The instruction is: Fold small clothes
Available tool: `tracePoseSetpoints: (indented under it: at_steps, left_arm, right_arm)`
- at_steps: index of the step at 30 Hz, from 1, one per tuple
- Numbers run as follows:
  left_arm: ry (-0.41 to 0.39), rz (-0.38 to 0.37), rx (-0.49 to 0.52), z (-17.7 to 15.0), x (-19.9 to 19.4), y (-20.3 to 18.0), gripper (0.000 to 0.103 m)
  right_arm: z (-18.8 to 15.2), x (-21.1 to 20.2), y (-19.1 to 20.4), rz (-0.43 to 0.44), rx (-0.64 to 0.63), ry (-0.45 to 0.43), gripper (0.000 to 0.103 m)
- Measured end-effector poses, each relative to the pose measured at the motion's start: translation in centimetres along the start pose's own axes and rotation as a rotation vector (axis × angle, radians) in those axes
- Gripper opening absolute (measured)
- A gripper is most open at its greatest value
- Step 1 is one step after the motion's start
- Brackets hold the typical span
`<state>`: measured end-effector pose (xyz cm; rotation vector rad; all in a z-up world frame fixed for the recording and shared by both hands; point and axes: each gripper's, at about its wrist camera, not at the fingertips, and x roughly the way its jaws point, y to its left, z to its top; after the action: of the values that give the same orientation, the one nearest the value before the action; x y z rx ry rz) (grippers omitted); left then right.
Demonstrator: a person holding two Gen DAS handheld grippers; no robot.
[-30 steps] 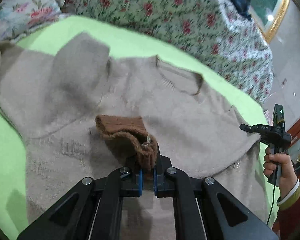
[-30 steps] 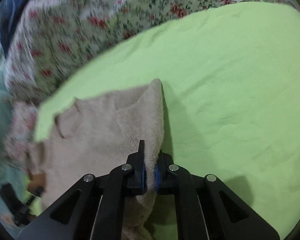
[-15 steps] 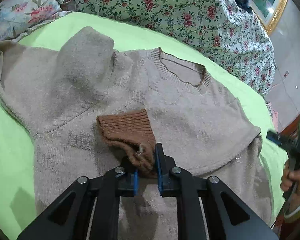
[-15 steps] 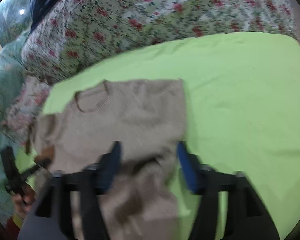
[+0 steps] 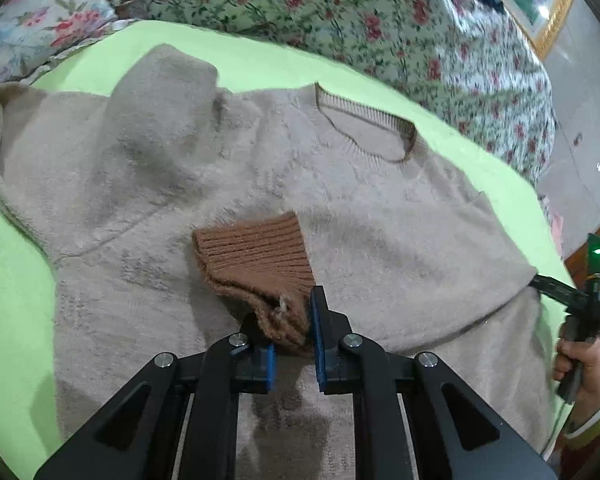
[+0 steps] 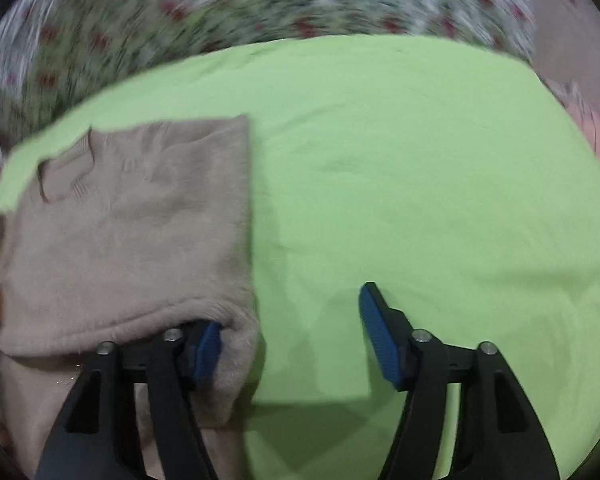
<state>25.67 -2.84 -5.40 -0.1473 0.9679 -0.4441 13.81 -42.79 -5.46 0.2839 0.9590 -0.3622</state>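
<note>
A beige fuzzy sweater (image 5: 380, 220) lies on the green sheet (image 5: 12, 280), neckline (image 5: 368, 120) at the far side. One sleeve is folded across its chest and ends in a brown ribbed cuff (image 5: 256, 252). My left gripper (image 5: 290, 312) is shut on the cuff's near end, its pads narrowly apart with the knit bunched between them. In the right wrist view my right gripper (image 6: 292, 312) is open and its jaws are opening. The sweater's (image 6: 140, 220) folded edge lies against the left finger; only green sheet (image 6: 420, 180) shows between the pads.
A floral quilt (image 5: 340, 8) borders the sheet on the far side, and is blurred in the right wrist view (image 6: 260, 0). A person's hand (image 5: 580, 364) holds the other gripper at the sweater's right edge. A gold picture frame (image 5: 552, 12) and pale floor (image 5: 588, 120) lie beyond.
My right gripper let go of the sweater's edge, spread its jaws and slid right; that side now lies folded flat. My left gripper's pads eased slightly apart on the cuff.
</note>
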Motion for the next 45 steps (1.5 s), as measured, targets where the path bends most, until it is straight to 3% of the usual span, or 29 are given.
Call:
tracePoseSetpoints:
  at_steps: [5,9,12,17,18,19,20,21,23,26,31,33,34,36,39,41,43,45]
  left_arm:
    - [0.023,-0.013,0.013,-0.4,-0.2,0.5,0.015]
    - [0.034,-0.033,-0.002,-0.4,-0.1,1.2,0.017]
    - [0.037,-0.022,0.012,-0.3,-0.1,1.0,0.017]
    - [0.037,-0.028,0.006,-0.2,0.2,1.3,0.019]
    - [0.038,-0.032,0.006,-0.2,0.4,1.3,0.018]
    - [0.038,-0.033,0.011,-0.2,0.5,1.2,0.016]
    - [0.035,-0.030,0.016,-0.1,0.6,1.0,0.016]
    - [0.034,-0.024,0.026,0.2,0.8,0.7,0.013]
    - [0.025,-0.013,0.035,0.7,0.8,0.4,0.011]
    - [0.015,0.004,0.042,1.1,0.9,0.2,0.010]
    - [0.032,0.018,0.043,0.6,0.8,0.6,0.015]
    - [0.027,0.036,0.048,0.2,0.0,1.0,0.018]
    - [0.025,0.044,0.050,-0.1,-0.4,1.2,0.020]
    - [0.018,0.047,0.036,-0.5,-1.3,1.9,0.022]
    - [0.009,0.054,0.004,-1.0,-2.4,3.2,0.022]
    - [-0.003,0.073,-0.025,-1.2,-3.6,4.4,0.022]
    - [-0.021,0.108,-0.043,-1.3,-5.2,6.3,0.025]
    - [-0.043,0.167,-0.057,-1.0,-6.8,8.2,0.035]
  right_arm:
    - [-1.4,-3.0,-1.3,0.034,-0.020,0.026,0.072]
    - [0.0,-4.9,-0.8,0.216,0.044,-0.054,0.074]
    - [3.5,-1.7,0.9,0.274,0.039,-0.045,0.074]
    - [8.2,7.2,1.2,0.261,0.104,0.056,0.074]
    - [8.7,7.3,1.6,0.278,0.103,0.029,0.066]
    - [9.0,7.3,1.9,0.296,0.086,0.035,0.049]
    - [9.4,7.6,2.7,0.333,0.067,0.089,0.009]
    - [9.6,7.2,3.1,0.309,0.048,0.082,0.008]
    - [10.7,5.5,3.8,0.212,-0.026,-0.004,0.007]
    - [12.0,4.3,2.8,0.213,0.035,-0.077,0.007]
    - [10.5,7.4,3.8,0.077,-0.023,0.015,0.010]
    - [9.6,5.6,3.6,0.021,-0.001,-0.020,0.025]
    - [8.9,3.9,3.6,-0.009,0.009,-0.047,0.027]
    - [7.4,0.5,5.1,0.084,-0.004,-0.112,0.027]
    - [4.0,-2.0,8.4,0.315,-0.100,-0.080,0.034]
    - [2.1,-1.1,9.8,0.297,-0.142,-0.002,0.041]
    - [0.4,0.9,9.5,0.231,-0.118,0.082,0.042]
    - [-0.2,0.3,8.7,0.268,-0.070,0.055,0.042]
